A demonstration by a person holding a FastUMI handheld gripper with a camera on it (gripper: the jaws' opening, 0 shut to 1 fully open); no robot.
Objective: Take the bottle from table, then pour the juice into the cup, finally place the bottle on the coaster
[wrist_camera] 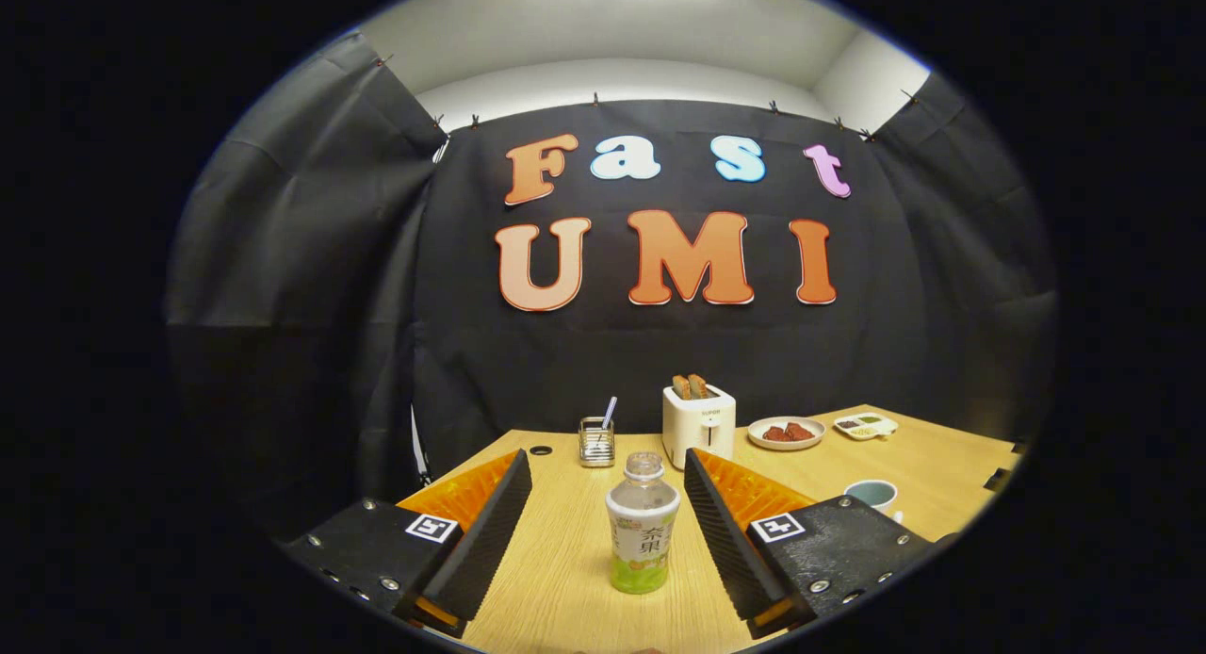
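**Bottle between open fingers, not yet gripped**

Small clear plastic juice bottle [643,535], capless, upright on pale wooden table [565,560], between wide-spread fingers of gripper [608,475], untouched. Off-centre squeeze: likely tip, spill. Grey-green ceramic cup [872,493] beyond right finger. Further back, white toaster [698,425]. Coaster unseen.

One bottle [643,536] stands on the bench [556,579], between the two fingers [490,531] of one gripper [608,527], whose jaws stand wide apart and touch nothing; one toaster [698,425] holds two slices of toast [689,385]; one wire holder [596,442] carries one utensil; one round plate [786,433] bears two reddish pieces; one small white dish [866,427]; one cup [871,494].
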